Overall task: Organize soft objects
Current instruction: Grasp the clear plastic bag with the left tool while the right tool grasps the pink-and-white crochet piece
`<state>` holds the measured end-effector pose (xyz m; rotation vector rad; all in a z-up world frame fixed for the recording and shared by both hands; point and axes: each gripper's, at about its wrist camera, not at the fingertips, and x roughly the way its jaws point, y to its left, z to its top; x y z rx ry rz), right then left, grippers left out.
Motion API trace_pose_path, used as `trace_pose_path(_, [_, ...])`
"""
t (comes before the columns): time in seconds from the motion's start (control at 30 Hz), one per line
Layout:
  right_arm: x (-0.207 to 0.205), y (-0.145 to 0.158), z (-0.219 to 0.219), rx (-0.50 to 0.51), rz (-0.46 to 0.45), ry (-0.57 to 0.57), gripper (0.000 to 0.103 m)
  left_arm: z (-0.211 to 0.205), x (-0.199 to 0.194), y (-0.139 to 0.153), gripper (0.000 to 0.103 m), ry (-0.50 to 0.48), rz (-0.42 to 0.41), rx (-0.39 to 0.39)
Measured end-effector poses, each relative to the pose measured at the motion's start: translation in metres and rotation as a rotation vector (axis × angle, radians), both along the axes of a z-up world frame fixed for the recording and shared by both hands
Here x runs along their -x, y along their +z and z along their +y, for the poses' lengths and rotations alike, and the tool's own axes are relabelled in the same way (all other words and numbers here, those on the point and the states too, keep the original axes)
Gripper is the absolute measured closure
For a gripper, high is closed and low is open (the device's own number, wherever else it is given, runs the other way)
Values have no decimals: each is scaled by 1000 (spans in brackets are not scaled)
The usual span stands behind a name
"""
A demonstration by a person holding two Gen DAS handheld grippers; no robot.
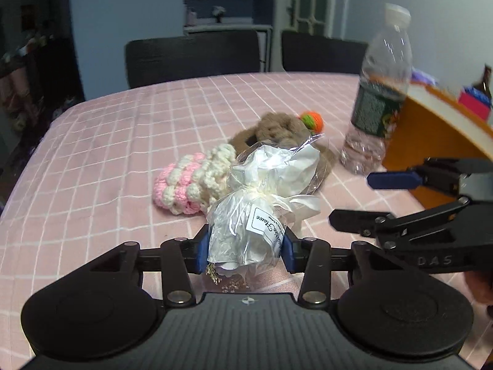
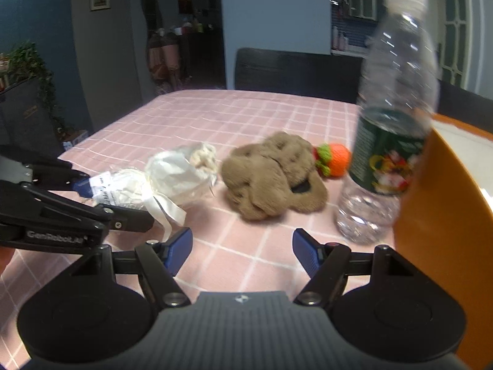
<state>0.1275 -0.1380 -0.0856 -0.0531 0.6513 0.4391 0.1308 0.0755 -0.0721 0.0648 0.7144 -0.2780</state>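
On a pink checked tablecloth (image 1: 101, 141), a pink-and-cream crocheted piece (image 1: 191, 182) lies left of the water bottle (image 1: 380, 98); only the left wrist view shows it whole, while in the right wrist view little more than a cream tuft shows past the wrapping. Beside it, the left gripper (image 1: 246, 245) pinches the lower end of a cellophane-wrapped white bouquet (image 1: 262, 197), both blue pads pressed against the crinkled wrap; its printed tag is too small to read. Dried sprigs at the stem end are partly hidden by the gripper body. Behind the bouquet sit brown plush slippers (image 2: 274, 175), largely masked by the wrap in the left wrist view and blurred but plain in the right. An orange-and-green knitted ball (image 2: 334, 160) touches the slippers on the bottle side. The right gripper (image 2: 242, 249) hovers with jaws spread over bare cloth, holding nothing, near the bottle's base. The clear bottle is motion-blurred. At far right, an orange bin (image 2: 443, 215) is cut off by the frame, its contents hard to make out.
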Motion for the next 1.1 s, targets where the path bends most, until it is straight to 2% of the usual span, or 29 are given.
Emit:
trace_pose_path(0.13, [-6,7,18,-1,-28,50,33,28,8,10,52,107,-24,84])
trace_pose_path(0.23, [-14,11,34,-2,-51,88,31,47,6,9,52,209,-34,44])
trace_pose_path(0.33, [-25,14,53,5,-80,137,24,69,2,6,52,278,-18,65])
trace_pose_path(0.43, [-40,14,72,22,-103,174,17,80,-1,4,52,326,-24,52])
trace_pose_path(0.5, [-55,12,81,32,-108,192,13,85,-4,2,52,342,-25,62])
trace_pose_path(0.87, [-119,-17,120,108,-37,261,11,92,-10,-8,52,347,-27,124])
trace_pose_path(1.03, [-124,-25,128,106,-3,271,23,94,-10,-10,52,339,-28,131])
trace_pose_path(1.1, [-118,-27,133,121,-20,268,36,94,-9,-10,52,335,-30,132])
